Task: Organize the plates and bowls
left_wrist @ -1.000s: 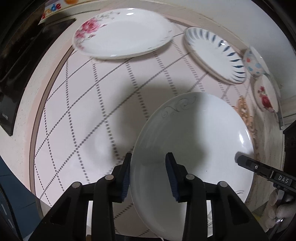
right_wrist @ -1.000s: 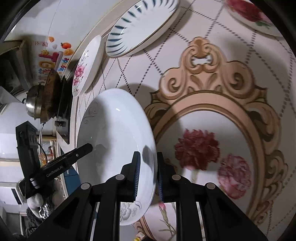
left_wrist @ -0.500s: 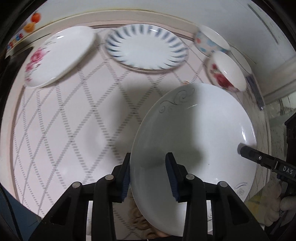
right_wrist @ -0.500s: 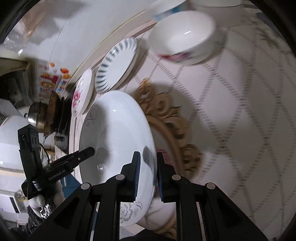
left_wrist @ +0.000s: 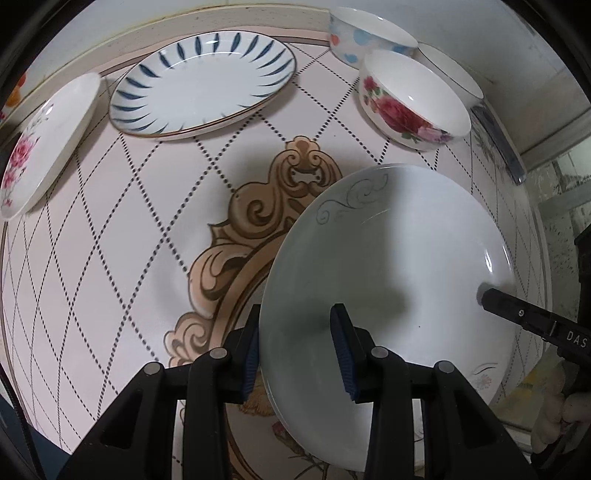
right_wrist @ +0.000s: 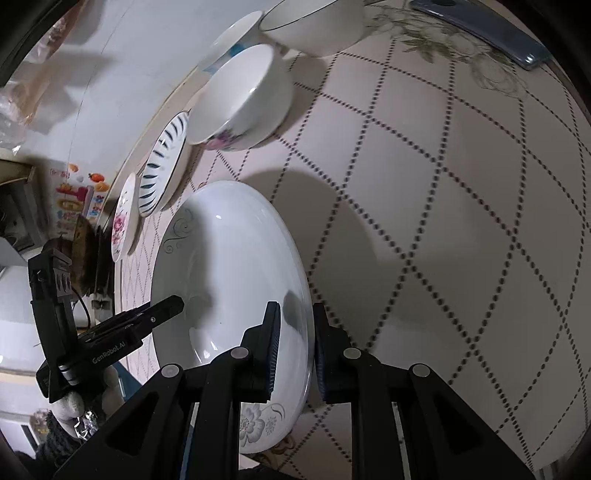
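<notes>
A large white plate (left_wrist: pixel 391 288) with a grey swirl on its rim hangs above the patterned tablecloth (left_wrist: pixel 122 258) and casts a shadow on it. My left gripper (left_wrist: pixel 297 332) is shut on the plate's near-left rim, one pad under and one on top. My right gripper (right_wrist: pixel 295 332) is shut on the opposite rim of the same plate (right_wrist: pixel 229 273). The right gripper's finger (left_wrist: pixel 517 314) shows at the plate's right edge in the left wrist view. The left gripper's finger (right_wrist: pixel 162 310) reaches in from the left in the right wrist view.
At the table's back lie a blue-striped plate (left_wrist: pixel 203 85) and a rose plate (left_wrist: pixel 44 147). A rose bowl (left_wrist: pixel 410 99), a dotted bowl (left_wrist: pixel 369 33) and a dark-rimmed white bowl (left_wrist: pixel 450 74) stand back right. A phone (left_wrist: pixel 498 140) lies beside them. A gloved hand (right_wrist: pixel 74 402) holds the left gripper.
Both grippers have carried the white plate to the right across the table. The rose and striped plates slid left in view, and the bowls and phone came in.
</notes>
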Action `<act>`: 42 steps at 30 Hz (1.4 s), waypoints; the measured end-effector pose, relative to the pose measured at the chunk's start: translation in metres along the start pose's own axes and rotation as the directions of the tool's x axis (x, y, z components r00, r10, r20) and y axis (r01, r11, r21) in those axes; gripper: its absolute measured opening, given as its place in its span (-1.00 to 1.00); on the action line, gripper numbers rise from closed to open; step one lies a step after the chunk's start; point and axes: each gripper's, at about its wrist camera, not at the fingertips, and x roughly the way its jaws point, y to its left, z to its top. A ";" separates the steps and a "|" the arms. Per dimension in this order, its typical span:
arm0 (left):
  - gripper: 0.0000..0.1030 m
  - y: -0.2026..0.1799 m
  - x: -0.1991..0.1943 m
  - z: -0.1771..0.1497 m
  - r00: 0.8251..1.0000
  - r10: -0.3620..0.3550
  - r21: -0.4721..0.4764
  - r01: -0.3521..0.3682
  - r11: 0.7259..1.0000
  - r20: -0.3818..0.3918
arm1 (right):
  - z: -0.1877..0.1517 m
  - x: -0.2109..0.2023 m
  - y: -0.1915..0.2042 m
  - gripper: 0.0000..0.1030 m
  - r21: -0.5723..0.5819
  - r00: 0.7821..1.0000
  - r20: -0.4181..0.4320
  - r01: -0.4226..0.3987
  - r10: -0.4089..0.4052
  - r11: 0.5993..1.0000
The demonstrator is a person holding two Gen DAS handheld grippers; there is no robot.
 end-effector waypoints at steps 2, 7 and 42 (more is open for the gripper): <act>-0.35 -0.001 0.003 0.001 1.000 0.012 0.010 -0.012 1.000 -0.007 | -0.001 0.000 -0.003 -0.64 0.009 1.000 0.002 0.001 -0.001 1.000; -0.35 -0.001 0.007 0.000 1.000 0.023 0.021 -0.022 1.000 -0.018 | -0.005 0.002 -0.006 -0.64 0.023 1.000 -0.001 0.003 -0.003 1.000; -0.22 0.379 -0.054 0.137 0.994 0.094 -0.297 -0.075 0.952 0.053 | 0.117 0.212 0.328 -0.03 0.033 0.982 -0.115 -0.147 0.150 0.989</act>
